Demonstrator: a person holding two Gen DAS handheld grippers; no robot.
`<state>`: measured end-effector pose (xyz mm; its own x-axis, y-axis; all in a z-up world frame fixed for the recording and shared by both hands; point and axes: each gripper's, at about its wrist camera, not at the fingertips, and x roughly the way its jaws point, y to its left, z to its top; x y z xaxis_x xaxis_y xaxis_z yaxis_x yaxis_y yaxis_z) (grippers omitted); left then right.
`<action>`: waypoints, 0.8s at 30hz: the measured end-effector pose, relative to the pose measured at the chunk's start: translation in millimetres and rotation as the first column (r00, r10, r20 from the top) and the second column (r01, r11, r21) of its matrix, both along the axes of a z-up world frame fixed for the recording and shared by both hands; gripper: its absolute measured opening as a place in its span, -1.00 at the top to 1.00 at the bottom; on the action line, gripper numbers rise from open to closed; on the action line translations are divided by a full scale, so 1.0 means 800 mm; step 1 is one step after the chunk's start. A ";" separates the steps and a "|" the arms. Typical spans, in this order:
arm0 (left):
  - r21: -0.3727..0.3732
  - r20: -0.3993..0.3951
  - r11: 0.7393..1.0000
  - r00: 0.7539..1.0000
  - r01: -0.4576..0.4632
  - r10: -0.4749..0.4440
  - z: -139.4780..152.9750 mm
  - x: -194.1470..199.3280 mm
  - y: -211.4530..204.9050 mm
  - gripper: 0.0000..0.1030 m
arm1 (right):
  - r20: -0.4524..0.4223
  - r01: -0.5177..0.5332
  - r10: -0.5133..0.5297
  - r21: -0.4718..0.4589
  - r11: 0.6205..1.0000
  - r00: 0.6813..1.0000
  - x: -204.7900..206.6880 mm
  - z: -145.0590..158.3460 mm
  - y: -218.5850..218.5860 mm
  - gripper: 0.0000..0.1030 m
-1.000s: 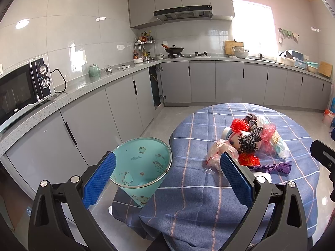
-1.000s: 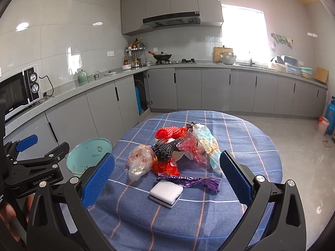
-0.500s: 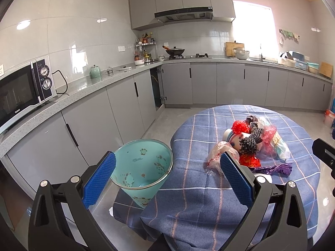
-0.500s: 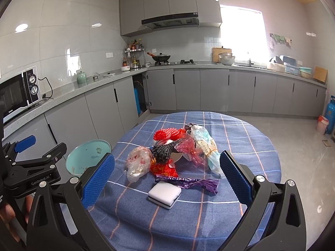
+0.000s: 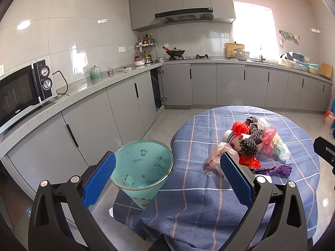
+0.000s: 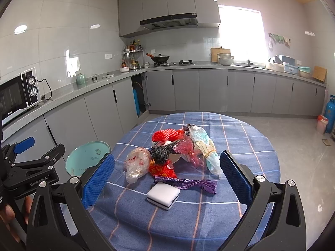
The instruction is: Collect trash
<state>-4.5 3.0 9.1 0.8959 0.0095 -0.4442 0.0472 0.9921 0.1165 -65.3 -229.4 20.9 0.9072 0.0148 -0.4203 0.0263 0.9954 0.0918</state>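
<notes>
A pile of trash (image 6: pixel 173 156) lies on the round table with a blue checked cloth (image 6: pixel 240 142): plastic bags, red netting, a black knitted piece, a paper cup, a purple wrapper (image 6: pixel 188 183) and a white sponge (image 6: pixel 163 194). The pile also shows in the left wrist view (image 5: pixel 249 144). A teal waste bin (image 5: pixel 142 167) stands on the floor left of the table, also seen in the right wrist view (image 6: pixel 88 156). My left gripper (image 5: pixel 167 179) is open and empty, between bin and table. My right gripper (image 6: pixel 165 179) is open and empty, short of the sponge.
Grey kitchen cabinets and a worktop (image 5: pixel 94 87) run along the left and back walls, with a microwave (image 5: pixel 21 92) on the left. One cabinet door (image 5: pixel 156 87) stands open. A blue gas cylinder (image 6: pixel 329 113) stands at the far right on the floor.
Both views have shifted slightly. The bin and trash sit a little higher in the left wrist view. Both grippers stay open and empty.
</notes>
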 end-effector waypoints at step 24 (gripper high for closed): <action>-0.001 0.009 1.000 1.000 -0.002 0.002 0.003 -0.002 0.002 -0.90 | 0.003 0.008 -0.008 0.011 1.000 1.000 0.000 -0.002 -0.008 -0.92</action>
